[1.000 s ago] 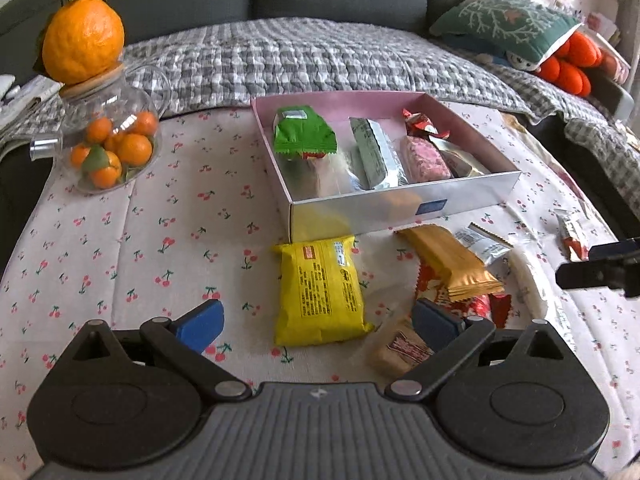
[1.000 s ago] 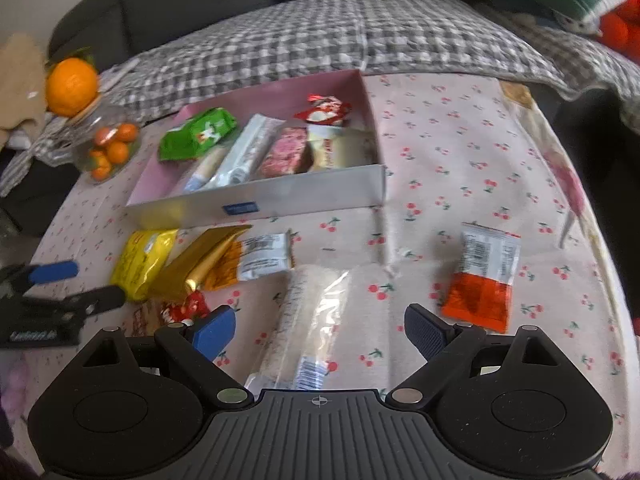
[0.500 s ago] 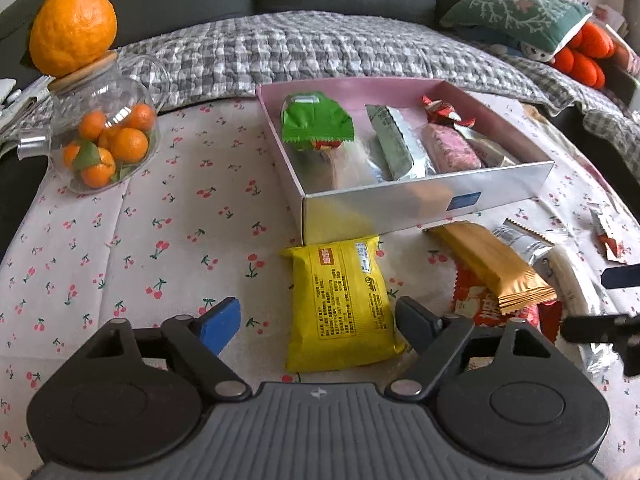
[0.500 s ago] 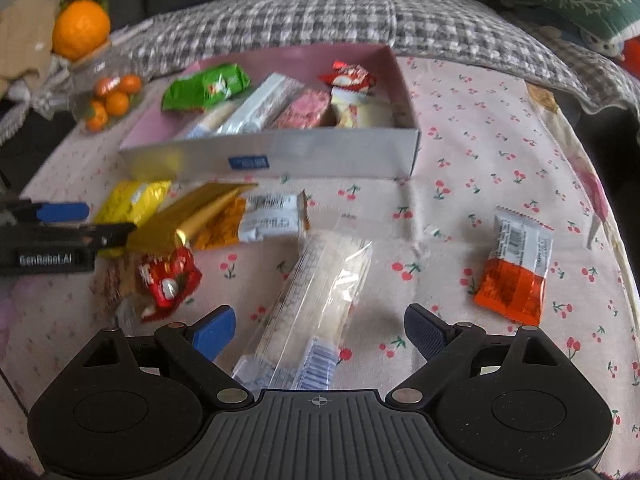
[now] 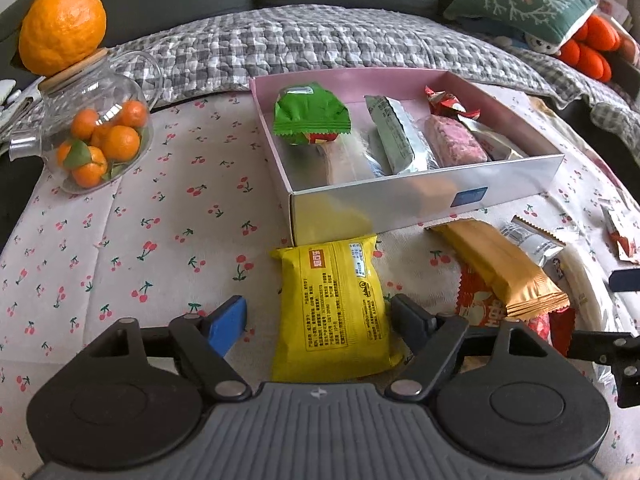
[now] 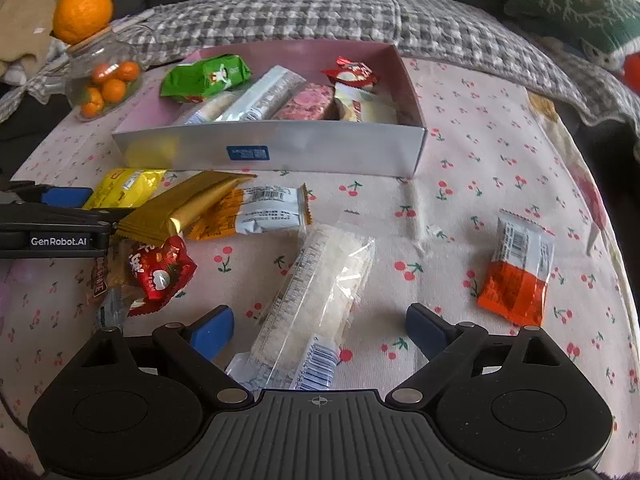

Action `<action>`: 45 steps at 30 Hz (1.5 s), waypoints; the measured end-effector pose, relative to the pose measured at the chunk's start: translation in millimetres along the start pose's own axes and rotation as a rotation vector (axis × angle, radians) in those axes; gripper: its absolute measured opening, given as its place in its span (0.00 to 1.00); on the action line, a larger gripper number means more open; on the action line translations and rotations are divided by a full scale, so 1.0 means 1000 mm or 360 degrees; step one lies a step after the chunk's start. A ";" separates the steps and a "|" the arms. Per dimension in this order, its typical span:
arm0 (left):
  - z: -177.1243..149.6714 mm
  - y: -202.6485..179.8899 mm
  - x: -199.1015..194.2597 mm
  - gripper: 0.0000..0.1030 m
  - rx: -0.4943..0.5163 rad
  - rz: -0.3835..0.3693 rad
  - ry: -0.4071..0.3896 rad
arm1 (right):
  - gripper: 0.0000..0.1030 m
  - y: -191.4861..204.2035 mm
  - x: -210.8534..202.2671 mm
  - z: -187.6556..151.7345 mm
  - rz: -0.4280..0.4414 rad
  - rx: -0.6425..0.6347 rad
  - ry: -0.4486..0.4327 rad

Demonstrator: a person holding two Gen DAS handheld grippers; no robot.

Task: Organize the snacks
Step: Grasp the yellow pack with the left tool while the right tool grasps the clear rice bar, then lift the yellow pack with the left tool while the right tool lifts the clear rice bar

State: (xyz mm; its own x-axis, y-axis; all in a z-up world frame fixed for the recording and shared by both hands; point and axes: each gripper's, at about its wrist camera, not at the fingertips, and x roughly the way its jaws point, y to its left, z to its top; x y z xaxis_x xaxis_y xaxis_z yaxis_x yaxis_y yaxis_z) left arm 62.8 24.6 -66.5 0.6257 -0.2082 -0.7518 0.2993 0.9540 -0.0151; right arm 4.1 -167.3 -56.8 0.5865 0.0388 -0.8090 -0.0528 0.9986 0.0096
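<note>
left gripper (image 5: 318,316) straddling yellow snack pack (image 5: 334,308) on cloth just in front of pink box (image 5: 424,200), jaws closing, pads not yet pressing. pack's long axis along pointing direction. right gripper (image 6: 318,330) wide over clear wrapped bar (image 6: 316,300), nothing held.

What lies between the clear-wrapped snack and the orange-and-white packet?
Only bare cherry-print cloth separates the clear-wrapped snack from the orange-and-white packet, in the right wrist view.

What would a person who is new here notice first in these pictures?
Probably the pink box of wrapped snacks at the table's middle, with more packets loose in front of it. A yellow packet lies between the closing left gripper jaws; a big orange tops the glass jar at far left.
</note>
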 end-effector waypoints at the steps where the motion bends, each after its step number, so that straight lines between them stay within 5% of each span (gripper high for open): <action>1: 0.000 0.000 0.000 0.69 -0.0003 -0.0006 0.0000 | 0.91 0.000 0.000 0.000 -0.0007 0.0002 0.0008; 9: 0.001 0.001 -0.002 0.52 -0.0006 -0.0041 0.0012 | 0.85 0.002 -0.001 0.002 -0.0025 0.0013 0.0039; 15: 0.003 0.001 -0.003 0.47 -0.0030 -0.0054 0.0042 | 0.60 0.006 -0.005 0.004 0.0000 -0.0001 0.0046; 17: 0.004 0.002 -0.004 0.46 -0.0041 -0.0055 0.0057 | 0.45 0.007 -0.007 0.005 0.0009 -0.0004 0.0048; 21: 0.005 0.003 -0.006 0.46 -0.0073 -0.0060 0.0093 | 0.35 0.006 -0.008 0.007 0.0016 0.0007 0.0079; 40: 0.016 0.013 -0.033 0.46 -0.0245 -0.0185 0.0164 | 0.29 -0.025 -0.038 0.022 0.0302 0.0385 0.0121; 45: 0.019 0.015 -0.043 0.46 -0.0279 -0.0224 0.0134 | 0.13 -0.037 -0.048 0.029 0.0359 0.0470 0.0078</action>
State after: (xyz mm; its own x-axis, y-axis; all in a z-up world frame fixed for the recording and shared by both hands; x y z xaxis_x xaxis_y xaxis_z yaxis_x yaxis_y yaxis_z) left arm 54.3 43.7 -21.5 0.5220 -0.3302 -0.7864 0.2452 0.9412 -0.2325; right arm 0.9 -204.7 -1.2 0.5470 0.2641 -0.7944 0.0636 0.9331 0.3541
